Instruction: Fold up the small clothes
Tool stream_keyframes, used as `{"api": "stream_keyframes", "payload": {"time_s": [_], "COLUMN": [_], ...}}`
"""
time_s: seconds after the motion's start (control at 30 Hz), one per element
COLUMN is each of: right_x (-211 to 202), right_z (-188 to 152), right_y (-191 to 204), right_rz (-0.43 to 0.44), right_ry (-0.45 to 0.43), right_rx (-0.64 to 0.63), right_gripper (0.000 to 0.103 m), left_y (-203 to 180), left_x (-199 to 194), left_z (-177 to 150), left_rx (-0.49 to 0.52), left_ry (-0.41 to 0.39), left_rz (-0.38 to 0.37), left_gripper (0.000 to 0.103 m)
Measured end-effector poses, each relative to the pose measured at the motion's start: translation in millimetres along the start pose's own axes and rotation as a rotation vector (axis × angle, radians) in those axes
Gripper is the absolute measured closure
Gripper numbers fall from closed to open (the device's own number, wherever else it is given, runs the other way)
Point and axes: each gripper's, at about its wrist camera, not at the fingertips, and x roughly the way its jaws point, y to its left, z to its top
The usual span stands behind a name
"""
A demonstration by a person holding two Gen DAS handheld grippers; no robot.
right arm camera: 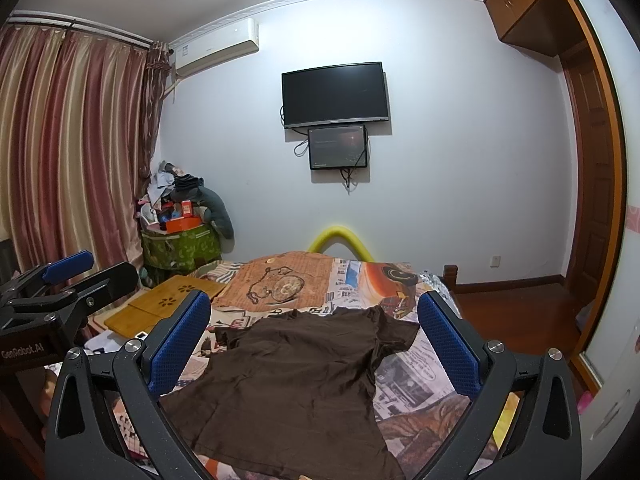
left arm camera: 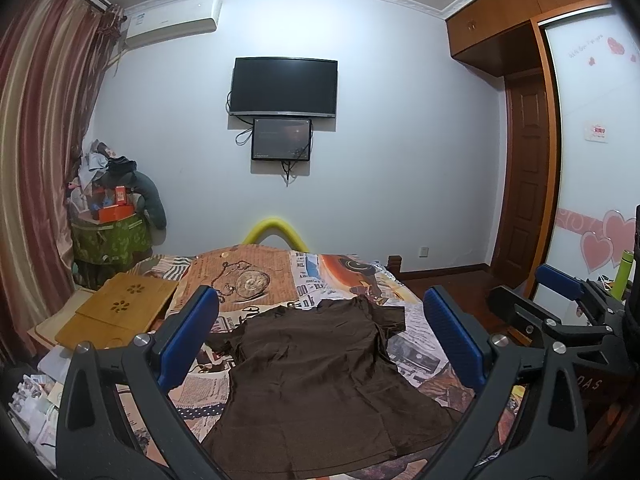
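A small dark brown T-shirt [left arm camera: 320,380] lies spread flat on the patterned bedspread [left arm camera: 320,276], hem toward me, collar and sleeves at the far end. It also shows in the right wrist view [right arm camera: 292,384]. My left gripper [left arm camera: 320,336] is open and empty, held above the shirt's near half. My right gripper [right arm camera: 316,340] is open and empty too, above the shirt. The right gripper shows at the right edge of the left wrist view [left arm camera: 560,296], and the left gripper at the left edge of the right wrist view [right arm camera: 76,272].
A bamboo lap tray [left arm camera: 120,312] lies on the bed's left side. A green bin piled with clothes and boxes [left arm camera: 112,220] stands in the far left corner by the curtains. A wardrobe and door [left arm camera: 528,168] are on the right. Papers [left arm camera: 36,396] lie near left.
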Motion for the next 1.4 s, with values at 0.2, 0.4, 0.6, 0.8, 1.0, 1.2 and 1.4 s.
{"api": "stream_keyframes", "payload": {"time_s": [0.2, 0.4, 0.6, 0.8, 1.0, 1.2, 1.4], "right_x": [0.1, 1.0, 1.7, 2.5, 3.6, 13.2, 35.5], "right_z": [-0.9, 0.6, 0.5, -0.9, -0.7, -3.5, -8.1], "right_y": [0.3, -1.2, -2.7, -2.8, -5.4, -9.2, -17.1], "right_rz": [-0.001, 0.000, 0.000, 0.000, 0.000, -0.002, -0.002], "right_ry": [-0.001, 0.001, 0.000, 0.001, 0.004, 0.020, 0.061], "right_rx": [0.000, 0.002, 0.000, 0.002, 0.002, 0.010, 0.020], "right_gripper": [0.000, 0.000, 0.000, 0.000, 0.000, 0.000, 0.000], "left_y": [1.5, 1.0, 5.0, 3.5, 4.1, 7.2, 18.6], "left_x": [1.6, 1.2, -0.4, -0.5, 0.5, 4.6, 34.9], "left_z": [-0.2, 0.2, 0.0, -1.2, -1.2, -3.7, -4.4], "left_rx": [-0.004, -0.001, -0.003, -0.001, -0.001, -0.007, -0.012], "left_ry": [0.001, 0.002, -0.001, -0.001, 0.003, 0.009, 0.041], "left_rz": [0.003, -0.001, 0.002, 0.006, 0.006, 0.009, 0.032], "left_gripper": [0.000, 0.000, 0.000, 0.000, 0.000, 0.000, 0.000]}}
